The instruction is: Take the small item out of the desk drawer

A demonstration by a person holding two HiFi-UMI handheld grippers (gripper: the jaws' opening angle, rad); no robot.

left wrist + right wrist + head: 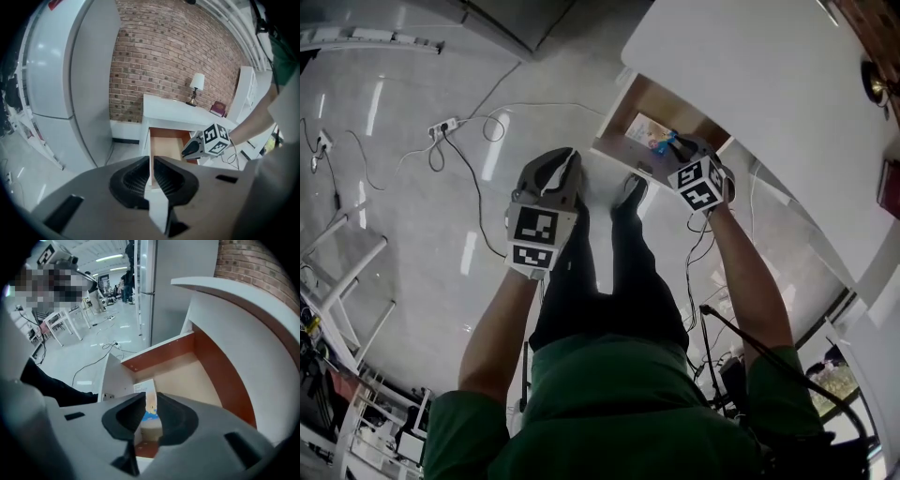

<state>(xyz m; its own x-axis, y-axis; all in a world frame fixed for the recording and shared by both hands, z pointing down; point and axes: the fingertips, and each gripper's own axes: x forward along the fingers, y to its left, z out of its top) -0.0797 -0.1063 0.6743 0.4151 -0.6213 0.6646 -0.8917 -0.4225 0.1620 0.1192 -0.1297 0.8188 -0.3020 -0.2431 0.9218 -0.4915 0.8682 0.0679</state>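
Note:
The white desk's (750, 75) drawer (666, 99) stands pulled out, with orange walls and a tan floor. A small white card-like item with a blue picture (645, 129) lies inside it. My right gripper (675, 142) hangs over the drawer with its tips at the item's blue end. In the right gripper view the jaws (151, 401) stand a narrow gap apart, and the item (144, 389) shows beyond and through that gap. My left gripper (565, 159) is held left of the drawer over the floor. Its jaws (152, 164) are nearly touching with nothing between them.
A lamp (197, 86) and a red book (218, 108) stand on the desk (178, 110) against a brick wall. A power strip (445, 127) and cables lie on the floor. The person's legs (609, 272) are just before the drawer. A tall white cabinet (70, 70) stands left.

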